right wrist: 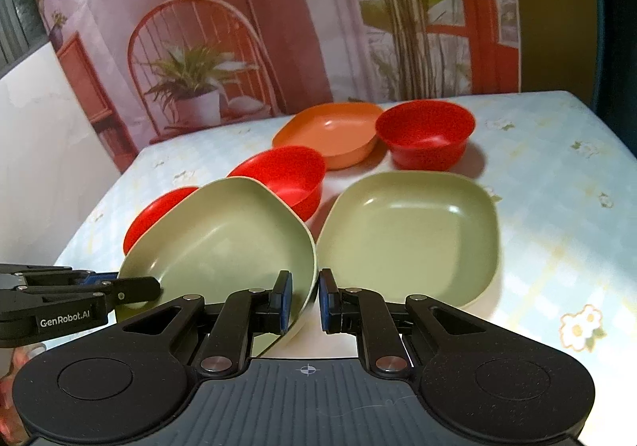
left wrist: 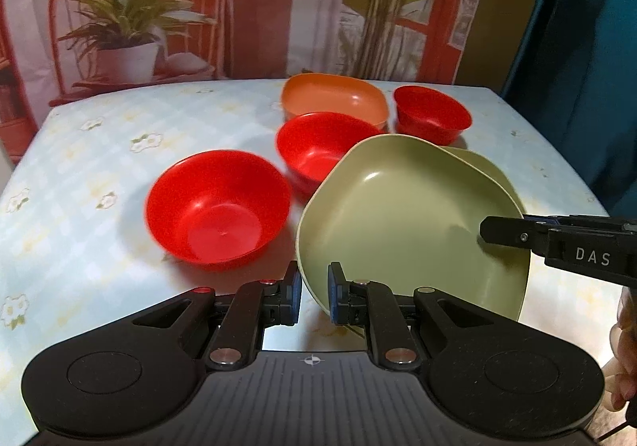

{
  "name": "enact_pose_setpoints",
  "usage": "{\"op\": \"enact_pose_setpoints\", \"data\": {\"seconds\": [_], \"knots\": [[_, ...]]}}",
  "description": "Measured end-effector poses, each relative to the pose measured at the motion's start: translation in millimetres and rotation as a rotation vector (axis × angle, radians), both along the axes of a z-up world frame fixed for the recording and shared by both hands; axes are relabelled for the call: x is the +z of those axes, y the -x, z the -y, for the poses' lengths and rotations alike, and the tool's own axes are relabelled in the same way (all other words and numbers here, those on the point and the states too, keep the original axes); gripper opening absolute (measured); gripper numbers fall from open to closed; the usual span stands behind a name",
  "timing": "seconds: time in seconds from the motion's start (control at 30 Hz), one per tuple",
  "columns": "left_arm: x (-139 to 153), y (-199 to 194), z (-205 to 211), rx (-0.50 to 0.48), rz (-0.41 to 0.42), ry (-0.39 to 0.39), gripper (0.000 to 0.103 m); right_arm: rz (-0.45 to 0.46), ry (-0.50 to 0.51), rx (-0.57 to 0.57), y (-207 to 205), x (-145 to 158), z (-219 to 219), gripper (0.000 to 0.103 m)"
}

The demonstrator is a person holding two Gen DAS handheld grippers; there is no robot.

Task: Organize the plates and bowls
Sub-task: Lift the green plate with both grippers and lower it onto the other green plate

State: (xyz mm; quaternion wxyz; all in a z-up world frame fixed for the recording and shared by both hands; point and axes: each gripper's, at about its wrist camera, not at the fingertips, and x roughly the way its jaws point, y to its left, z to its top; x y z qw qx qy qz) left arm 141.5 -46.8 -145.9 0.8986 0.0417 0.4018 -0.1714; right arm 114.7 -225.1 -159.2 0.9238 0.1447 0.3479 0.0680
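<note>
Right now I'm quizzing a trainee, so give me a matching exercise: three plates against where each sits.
Seen from the right wrist:
1 orange plate
2 left green plate
3 right green plate

a flat, near side of the table
b tilted, rim in left gripper and right gripper
c far back, beside a red bowl

Pairs: 1-c, 2-b, 3-a

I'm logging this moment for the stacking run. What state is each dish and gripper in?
Held green plate: lifted, tilted, gripped at two rim spots.
Second green plate: flat on table.
Orange plate: flat, empty.
Three red bowls: upright, empty, unstacked.
Left gripper: shut on plate rim.
Right gripper: shut on plate rim.
</note>
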Motion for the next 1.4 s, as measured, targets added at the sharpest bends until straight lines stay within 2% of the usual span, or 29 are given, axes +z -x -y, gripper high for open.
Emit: {"op": "enact_pose_setpoints", "data": {"seconds": [0.37, 0.73, 1.13, 1.4], "knots": [[-7, -17, 56, -0.103, -0.024, 0.002, 0.016, 0.010, 0.063, -0.041, -15, 13, 51, 0.013], [-24, -41, 99, -0.122, -0.102, 0.007, 0.017, -0.029, 0.137, -0.005, -60, 10, 92, 0.013], [-36, -53, 114, -0.122, -0.163, 0.025, 0.021, -0.081, 0.171, 0.038, -95, -14, 106, 0.014], [-36, -59, 109, -0.131, -0.168, 0.031, 0.026, -0.089, 0.245, 0.058, -104, -22, 103, 0.013]]}}
